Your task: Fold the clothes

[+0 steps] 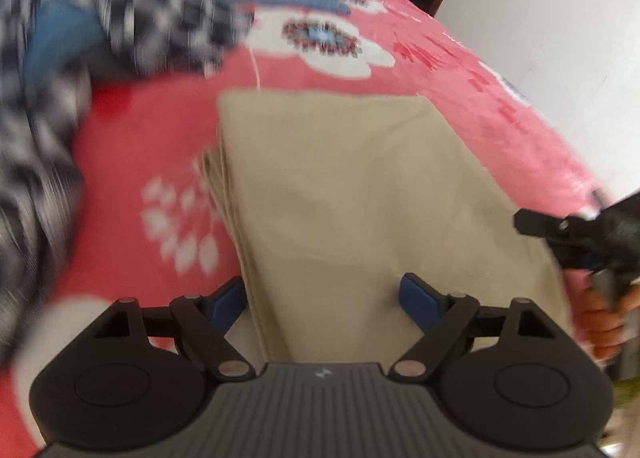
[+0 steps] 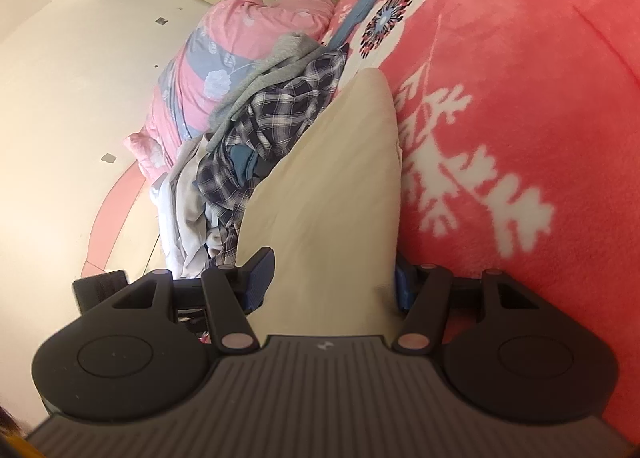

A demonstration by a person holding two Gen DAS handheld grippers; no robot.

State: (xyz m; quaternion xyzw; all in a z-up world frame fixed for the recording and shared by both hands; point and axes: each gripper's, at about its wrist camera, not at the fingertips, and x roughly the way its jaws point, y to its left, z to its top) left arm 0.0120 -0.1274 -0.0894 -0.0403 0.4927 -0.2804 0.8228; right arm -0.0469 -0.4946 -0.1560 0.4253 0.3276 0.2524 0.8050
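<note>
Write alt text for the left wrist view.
A folded beige garment lies on a red floral blanket, with the open left gripper straddling its near end. A blurred heap of plaid clothes sits upper left; the right gripper enters at right.

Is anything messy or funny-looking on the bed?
Yes. Behind the neatly folded beige cloth sits a jumbled heap: a plaid shirt, a grey top and something blue, all crumpled together unfolded. The beige cloth's left edge also shows its layers fanned out slightly rather than lined up.
</note>
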